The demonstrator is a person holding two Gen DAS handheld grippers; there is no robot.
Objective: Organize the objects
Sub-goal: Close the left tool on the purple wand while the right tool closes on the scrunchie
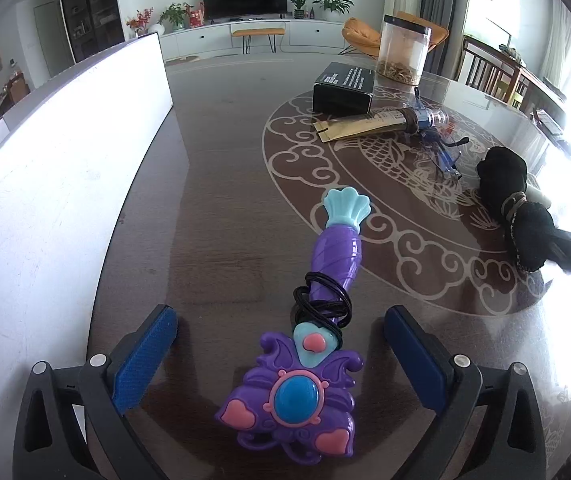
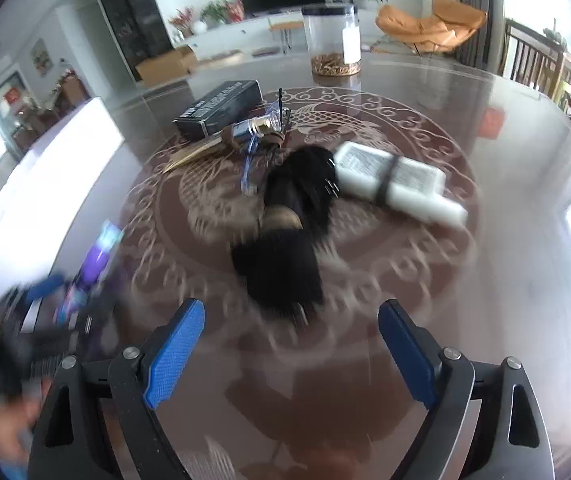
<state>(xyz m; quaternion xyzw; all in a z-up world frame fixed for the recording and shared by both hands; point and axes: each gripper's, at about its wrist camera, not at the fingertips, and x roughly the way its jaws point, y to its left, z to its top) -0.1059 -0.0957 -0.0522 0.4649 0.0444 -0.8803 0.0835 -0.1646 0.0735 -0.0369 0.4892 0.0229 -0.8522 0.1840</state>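
A purple toy wand (image 1: 325, 312) with a blue gem, a teal tip and black hair ties looped round its handle lies on the dark table, its head between the pads of my open left gripper (image 1: 281, 344). A black furry bundle (image 2: 289, 240) tied with a band lies just ahead of my open, empty right gripper (image 2: 291, 340); it also shows in the left wrist view (image 1: 513, 208). The wand is a blurred purple shape in the right wrist view (image 2: 93, 264).
A white box (image 1: 45, 184) stands along the table's left side. A black carton (image 1: 343, 88), a clear jar (image 1: 403, 50), a tan pouch with a small bottle (image 1: 381, 122), blue glasses (image 1: 445, 152) and a white banded packet (image 2: 393, 182) lie further back.
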